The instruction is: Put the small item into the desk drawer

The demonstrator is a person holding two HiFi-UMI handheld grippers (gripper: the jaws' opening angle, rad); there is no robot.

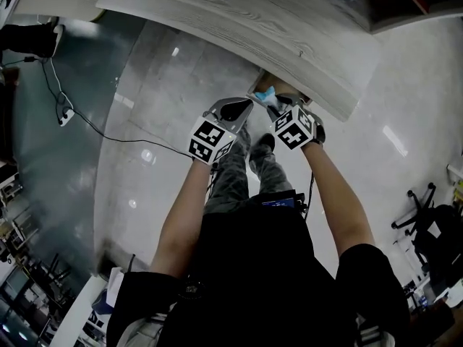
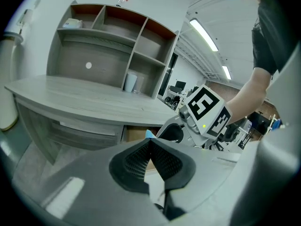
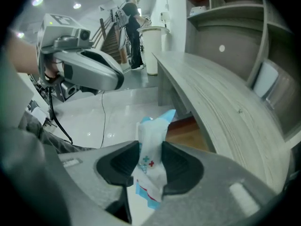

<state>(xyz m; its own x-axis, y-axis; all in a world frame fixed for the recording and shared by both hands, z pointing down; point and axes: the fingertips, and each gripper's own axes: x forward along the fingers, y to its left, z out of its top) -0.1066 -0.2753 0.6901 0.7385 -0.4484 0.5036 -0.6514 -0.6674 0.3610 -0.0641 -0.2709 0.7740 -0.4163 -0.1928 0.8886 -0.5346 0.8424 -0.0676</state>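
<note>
The right gripper (image 3: 149,168) pinches the packet (image 3: 151,142) at the open drawer (image 3: 190,134) under the desk (image 3: 221,102) edge. The left gripper (image 2: 151,160) is closed, empty. Next, probably: lower in, let go.

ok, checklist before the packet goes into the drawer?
1. Packet clamped in right gripper: ok.
2. Drawer open under the desk top: ok.
3. Left gripper shut and empty: ok.
4. Left gripper beside the right one, not between packet and drawer: ok.
5. Packet already above the drawer opening: cannot tell.
6. Free room inside the drawer: cannot tell, the interior is mostly hidden.
</note>
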